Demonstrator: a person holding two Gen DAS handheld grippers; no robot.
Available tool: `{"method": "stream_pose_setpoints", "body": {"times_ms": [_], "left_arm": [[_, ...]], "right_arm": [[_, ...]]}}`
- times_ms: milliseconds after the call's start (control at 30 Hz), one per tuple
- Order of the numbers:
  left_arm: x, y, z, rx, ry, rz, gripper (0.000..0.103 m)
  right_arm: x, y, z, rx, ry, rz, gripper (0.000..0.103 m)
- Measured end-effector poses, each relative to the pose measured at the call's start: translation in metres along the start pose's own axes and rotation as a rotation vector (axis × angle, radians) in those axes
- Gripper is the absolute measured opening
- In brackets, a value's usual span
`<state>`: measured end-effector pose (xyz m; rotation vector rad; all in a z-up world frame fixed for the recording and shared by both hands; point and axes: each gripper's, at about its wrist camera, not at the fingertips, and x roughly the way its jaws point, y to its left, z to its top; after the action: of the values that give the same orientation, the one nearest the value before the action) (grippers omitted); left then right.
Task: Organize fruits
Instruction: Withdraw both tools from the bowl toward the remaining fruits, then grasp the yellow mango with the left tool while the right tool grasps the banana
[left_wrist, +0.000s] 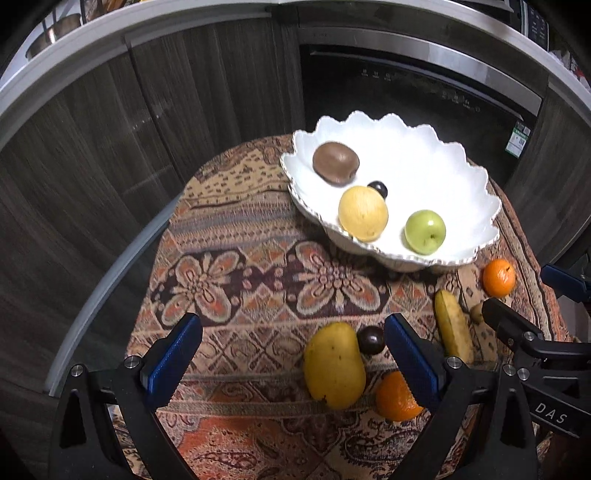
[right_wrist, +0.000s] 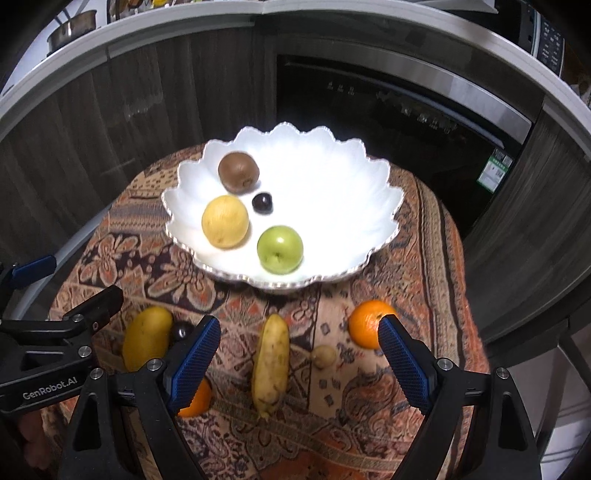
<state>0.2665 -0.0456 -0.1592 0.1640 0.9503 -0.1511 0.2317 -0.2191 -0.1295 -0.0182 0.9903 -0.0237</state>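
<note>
A white scalloped bowl (left_wrist: 458, 177) (right_wrist: 332, 192) at the back of the small table holds a brown kiwi (left_wrist: 335, 162), a yellow round fruit (left_wrist: 362, 213), a green apple (left_wrist: 424, 232) and a dark grape (left_wrist: 378, 188). On the cloth lie a yellow mango (left_wrist: 334, 364), a dark plum (left_wrist: 370, 339), two oranges (left_wrist: 395, 397) (right_wrist: 367, 324), a long yellow fruit (right_wrist: 270, 363) and a small tan fruit (right_wrist: 324, 356). My left gripper (left_wrist: 293, 356) hangs open above the mango. My right gripper (right_wrist: 299, 352) hangs open above the long yellow fruit.
The table wears a patterned orange and brown cloth (left_wrist: 236, 273). Dark wooden cabinet doors (left_wrist: 110, 155) and a black built-in appliance (left_wrist: 406, 92) stand behind it. A grey counter edge (left_wrist: 147, 26) runs above, with metal pots at the far left.
</note>
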Motion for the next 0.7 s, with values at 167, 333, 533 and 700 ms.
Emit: {"method": "stream_pose_setpoints", "body": {"times_ms": [167, 333, 533, 700], "left_arm": [[0.013, -0.002, -0.011, 0.003, 0.033, -0.016, 0.100], [0.024, -0.006, -0.019, 0.017, 0.065, -0.029, 0.098], [0.038, -0.010, -0.026, 0.027, 0.112, -0.047, 0.093], [0.050, -0.013, -0.033, 0.025, 0.151, -0.065, 0.086]], "right_arm": [[0.009, 0.003, -0.010, -0.018, 0.025, 0.002, 0.088], [0.017, 0.002, -0.016, -0.017, 0.045, 0.007, 0.087], [0.024, 0.004, -0.018, -0.028, 0.065, 0.009, 0.086], [0.032, 0.004, -0.020, -0.024, 0.097, 0.018, 0.080]]}}
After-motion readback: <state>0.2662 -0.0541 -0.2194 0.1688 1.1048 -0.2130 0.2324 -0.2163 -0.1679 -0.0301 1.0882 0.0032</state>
